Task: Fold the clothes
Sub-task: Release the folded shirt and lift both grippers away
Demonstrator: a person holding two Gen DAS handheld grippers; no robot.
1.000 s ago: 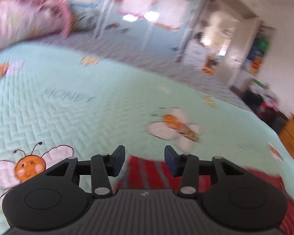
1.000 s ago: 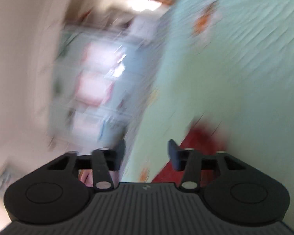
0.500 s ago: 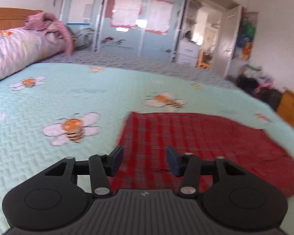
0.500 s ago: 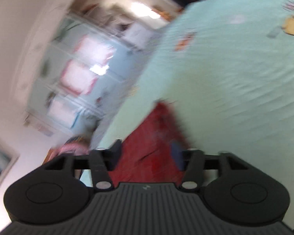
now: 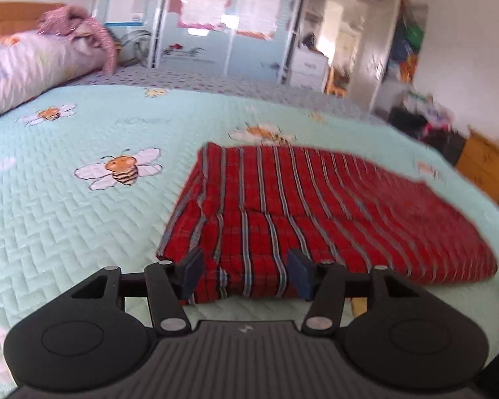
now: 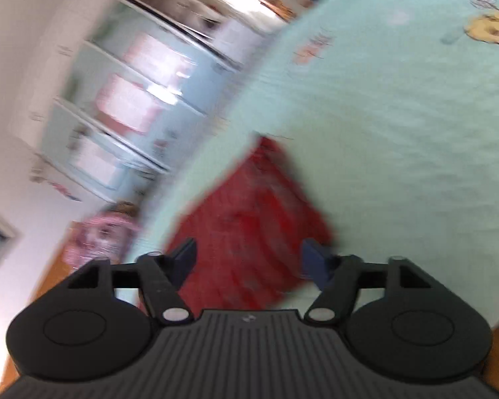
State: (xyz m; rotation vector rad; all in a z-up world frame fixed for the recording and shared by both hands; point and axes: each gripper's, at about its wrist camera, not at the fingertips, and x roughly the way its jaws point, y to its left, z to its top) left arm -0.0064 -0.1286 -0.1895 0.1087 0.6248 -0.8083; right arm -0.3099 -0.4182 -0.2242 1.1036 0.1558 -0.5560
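Fingers (image 5: pixel 192 271) of the left gripper (image 5: pixel 246 274) are standing wide apart, holding nothing, and they are hovering just over the near edge of the cloth (image 5: pixel 316 212). That cloth, red with pale stripes, is lying flat and folded on the bed (image 5: pixel 66 219), filling the view from centre out toward 3 o'clock. A crease is running across it partway up, and its near left corner is sitting right beside the left finger pad. On the mint quilt a bee print (image 5: pixel 121 169) is showing at 10 o'clock from the cloth, well apart from it, and another bee (image 5: pixel 262 133) is peeking out just past the cloth's far edge at 12 o'clock. A pink bundle (image 5: pixel 80 30) is resting on the pillow end at 11 o'clock, with a blue wardrobe (image 5: pixel 229 26) standing behind the bed.

Over on the right gripper (image 6: pixel 249 261), the fingers (image 6: pixel 316 262) are likewise spread open and gripping nothing. This view is tilting hard and blurring, but the cloth (image 6: pixel 249 219) is sitting dead ahead between the fingers, running up toward 12 o'clock on the bed (image 6: pixel 399 133). Whether the pads are touching the fabric, I cannot tell. The wardrobe (image 6: pixel 133 109) is smearing across 10 o'clock.
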